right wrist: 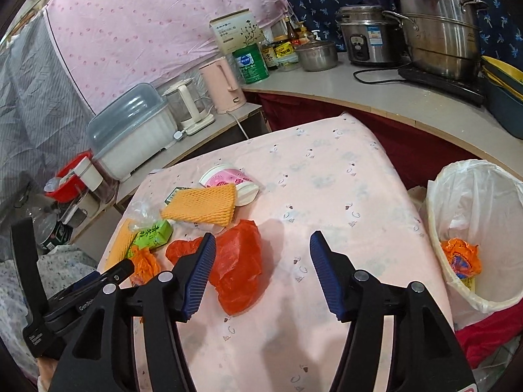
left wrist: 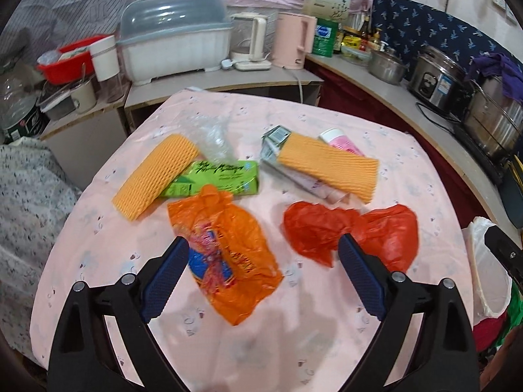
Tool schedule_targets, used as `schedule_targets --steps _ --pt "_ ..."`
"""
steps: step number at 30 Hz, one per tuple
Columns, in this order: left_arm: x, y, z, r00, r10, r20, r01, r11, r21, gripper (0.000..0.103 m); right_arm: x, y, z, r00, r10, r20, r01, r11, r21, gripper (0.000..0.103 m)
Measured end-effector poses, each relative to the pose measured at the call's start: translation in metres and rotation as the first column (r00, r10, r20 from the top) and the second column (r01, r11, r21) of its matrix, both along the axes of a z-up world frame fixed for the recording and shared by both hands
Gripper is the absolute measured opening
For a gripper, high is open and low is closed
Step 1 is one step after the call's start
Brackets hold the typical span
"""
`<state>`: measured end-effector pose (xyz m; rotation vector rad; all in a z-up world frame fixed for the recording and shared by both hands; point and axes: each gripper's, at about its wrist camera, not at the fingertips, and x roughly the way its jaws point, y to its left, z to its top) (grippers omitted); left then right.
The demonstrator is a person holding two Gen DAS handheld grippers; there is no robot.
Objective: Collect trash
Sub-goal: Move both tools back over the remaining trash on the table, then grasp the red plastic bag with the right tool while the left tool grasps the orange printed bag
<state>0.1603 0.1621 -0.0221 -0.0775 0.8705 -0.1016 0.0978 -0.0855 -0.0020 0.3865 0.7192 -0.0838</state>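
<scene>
1. Left gripper (left wrist: 263, 254) with black arms and blue ribbed pads: jaws wide apart, nothing between the pads, hovering above the pink patterned tablecloth (left wrist: 327, 326).
2. Right gripper (right wrist: 263, 254) of the same kind: jaws apart, nothing pinched, above a bare part of the cloth.
3. Just beyond the left pads: crumpled orange printed plastic bag (left wrist: 225, 261), flat on the cloth.
4. Beside it, near the right gripper's left pad: crumpled red plastic bag (right wrist: 238, 264).
5. Further out: flattened green carton (left wrist: 215, 179), two yellow foam net sleeves (left wrist: 153, 176) (left wrist: 327, 166), clear plastic wrap (left wrist: 212, 137), pink and white paper cup (right wrist: 228, 179) lying on its side.
6. To the right of the table: round bin with white plastic liner (right wrist: 470, 196), one orange wrapper (right wrist: 461, 258) already inside.
7. Behind: counter with a pink kettle (left wrist: 292, 40) and steel pots (right wrist: 438, 29).
</scene>
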Motion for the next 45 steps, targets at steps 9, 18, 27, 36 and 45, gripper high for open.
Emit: schedule_targets --steps 9,18,27,36,45 --pt "0.012 0.029 -0.037 0.993 0.069 -0.093 -0.073 0.997 -0.037 0.090 0.026 0.025 -0.026 0.997 0.045 -0.066 -0.045 0.999 0.003 0.061" --pt "0.029 0.049 -0.064 0.979 0.116 -0.166 -0.128 0.990 -0.064 0.090 0.059 0.036 -0.053 0.990 0.067 -0.126 -0.065 0.998 0.020 0.062" --pt "0.038 0.045 -0.082 0.975 0.101 -0.199 -0.121 0.988 -0.092 0.090 0.083 0.042 -0.081 0.979 0.084 -0.185 -0.080 0.996 0.030 0.066" --pt "0.036 0.021 -0.080 0.984 0.020 -0.176 -0.031 0.998 -0.060 0.054 0.086 0.042 -0.091 0.975 0.115 -0.188 -0.100 0.991 0.089 0.056" --pt "0.025 0.006 -0.062 0.987 -0.044 -0.154 0.029 0.994 -0.102 0.028 0.071 0.041 -0.076 0.982 0.119 -0.145 -0.109 0.991 0.080 0.039"
